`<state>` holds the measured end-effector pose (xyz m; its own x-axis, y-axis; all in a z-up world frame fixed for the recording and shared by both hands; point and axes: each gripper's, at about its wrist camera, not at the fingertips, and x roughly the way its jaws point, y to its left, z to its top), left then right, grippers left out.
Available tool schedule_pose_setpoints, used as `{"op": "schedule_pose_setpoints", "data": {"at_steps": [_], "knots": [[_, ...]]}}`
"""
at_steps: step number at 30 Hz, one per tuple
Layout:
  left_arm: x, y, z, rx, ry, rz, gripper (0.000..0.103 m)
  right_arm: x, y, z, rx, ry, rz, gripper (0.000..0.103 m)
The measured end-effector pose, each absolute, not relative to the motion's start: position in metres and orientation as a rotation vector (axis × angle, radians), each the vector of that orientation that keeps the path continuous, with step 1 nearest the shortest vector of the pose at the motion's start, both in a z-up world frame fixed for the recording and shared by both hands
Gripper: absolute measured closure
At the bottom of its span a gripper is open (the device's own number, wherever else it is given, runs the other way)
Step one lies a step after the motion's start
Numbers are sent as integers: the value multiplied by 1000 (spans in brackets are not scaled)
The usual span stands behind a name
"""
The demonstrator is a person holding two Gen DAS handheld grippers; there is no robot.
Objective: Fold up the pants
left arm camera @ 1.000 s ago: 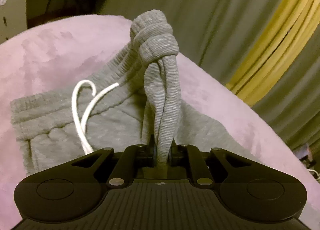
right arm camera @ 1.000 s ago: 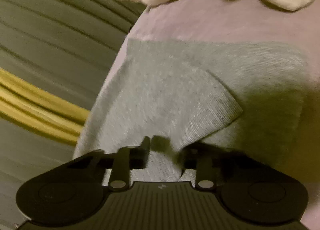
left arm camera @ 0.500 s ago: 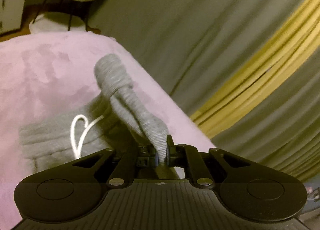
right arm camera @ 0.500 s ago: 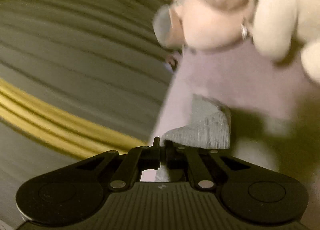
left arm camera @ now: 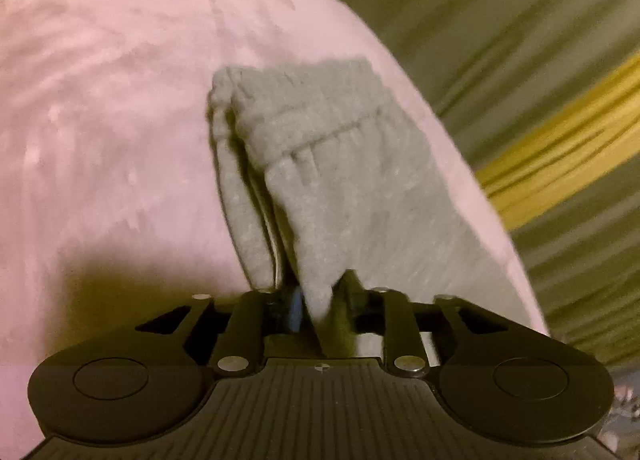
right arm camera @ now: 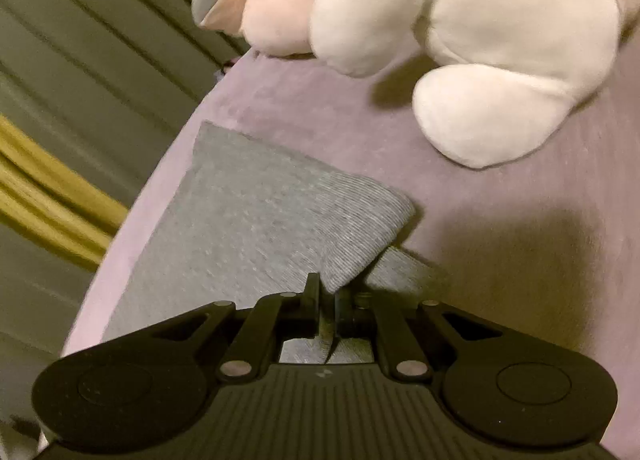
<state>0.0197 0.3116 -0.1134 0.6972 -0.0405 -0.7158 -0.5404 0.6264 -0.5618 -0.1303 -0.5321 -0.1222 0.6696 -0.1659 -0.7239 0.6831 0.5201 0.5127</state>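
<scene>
Through the left wrist view, we are letting our left gripper [left arm camera: 320,300] spread, its jaws just opening around the grey pants [left arm camera: 332,180], now doubled on the pink blanket [left arm camera: 100,120]. Through the right, our right gripper [right arm camera: 329,300] is pinching a pants corner, laying it down beside the plush toy [right arm camera: 460,32]; the fold is nearly done.

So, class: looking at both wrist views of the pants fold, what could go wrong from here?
1. The left gripper has just been opening with a waistband fold of the grey pants between its fingers; the stacked layers may slump apart.
2. The pants lie near the edge of the pink blanket; they could slide off.
3. The right gripper pinches a cuff corner close to the plush toy; it might bump it.
</scene>
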Motion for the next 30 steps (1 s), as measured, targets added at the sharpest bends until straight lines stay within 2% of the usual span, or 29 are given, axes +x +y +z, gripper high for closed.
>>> {"op": "schedule_pose_setpoints", "data": {"at_steps": [1, 6, 8, 10, 12, 18, 20, 23, 24, 25, 27, 28, 29, 30], "knots": [[21, 313, -109, -845, 749, 325, 62, -129, -531, -121, 886, 664, -548, 94], [34, 319, -106, -825, 748, 344, 62, -137, -521, -119, 826, 684, -533, 92], [29, 317, -106, -840, 750, 346, 67, -130, -520, -117, 818, 679, -520, 93], [31, 314, -103, -805, 756, 364, 86, -123, -515, -118, 802, 686, -521, 95], [31, 307, -95, -746, 748, 374, 92, -119, -516, -116, 799, 673, -521, 97], [20, 304, -73, -699, 684, 335, 93, -139, -530, -97, 972, 503, -482, 98], [24, 305, -82, -674, 736, 370, 93, -139, -524, -92, 856, 552, -543, 98], [29, 307, -103, -688, 840, 443, 87, -125, -514, -102, 631, 741, -645, 97], [25, 306, -102, -688, 826, 453, 79, -124, -512, -105, 603, 773, -666, 97], [22, 305, -99, -671, 822, 477, 64, -126, -510, -104, 591, 766, -674, 97], [19, 299, -89, -602, 817, 549, 49, -130, -507, -98, 552, 757, -700, 90], [16, 296, -82, -566, 800, 563, 49, -130, -504, -94, 524, 753, -704, 78], [15, 292, -76, -544, 783, 552, 47, -129, -500, -89, 500, 753, -706, 61], [12, 287, -69, -533, 765, 536, 43, -128, -497, -84, 483, 748, -701, 54]]}}
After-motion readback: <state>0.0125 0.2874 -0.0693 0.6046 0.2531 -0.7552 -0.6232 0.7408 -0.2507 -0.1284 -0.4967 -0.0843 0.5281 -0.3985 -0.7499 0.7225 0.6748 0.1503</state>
